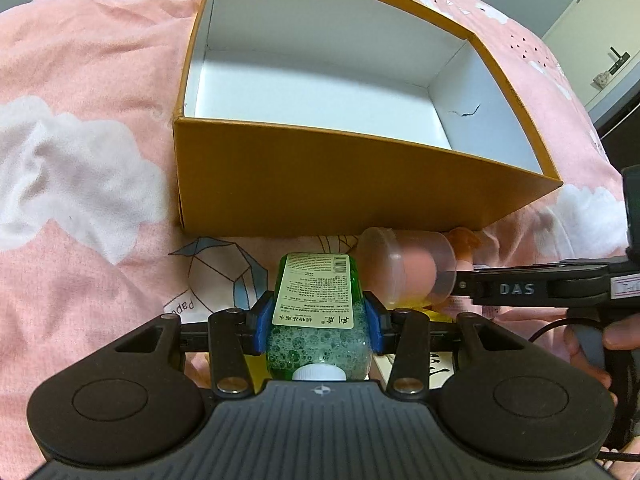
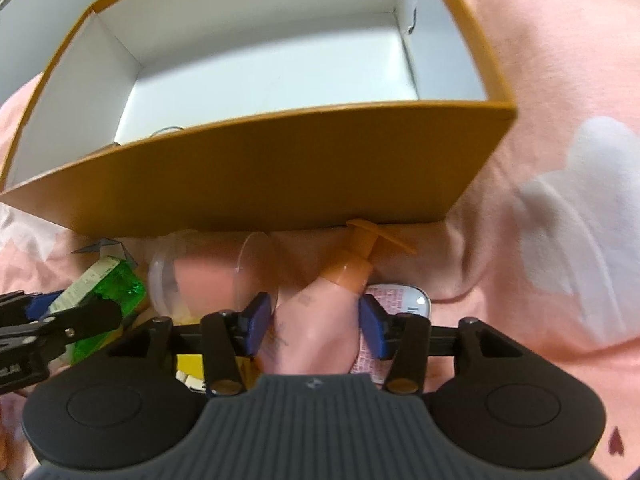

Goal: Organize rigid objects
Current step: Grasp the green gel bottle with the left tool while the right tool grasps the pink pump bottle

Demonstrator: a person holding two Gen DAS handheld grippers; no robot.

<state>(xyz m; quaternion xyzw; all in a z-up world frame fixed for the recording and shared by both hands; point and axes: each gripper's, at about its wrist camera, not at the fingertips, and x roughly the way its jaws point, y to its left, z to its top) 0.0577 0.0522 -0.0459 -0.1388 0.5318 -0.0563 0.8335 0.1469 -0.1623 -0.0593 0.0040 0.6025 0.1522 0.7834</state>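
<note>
Your left gripper (image 1: 319, 322) pinches the green bottle (image 1: 318, 320) at lower centre; your right gripper (image 2: 316, 322) straddles the pink pump bottle (image 2: 320, 320), contact unclear, so lifting may drop it short of the box (image 2: 256, 184).

Orange box (image 1: 320, 184), green bottle (image 1: 320, 344), pink cloud-print bedsheet (image 1: 80, 160)

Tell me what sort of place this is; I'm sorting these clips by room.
Most likely a bedroom, worked on top of a bed: the orange box sits on soft, rumpled pink bedding printed with white clouds, and a pale cabinet door with a dark handle stands behind.
</note>
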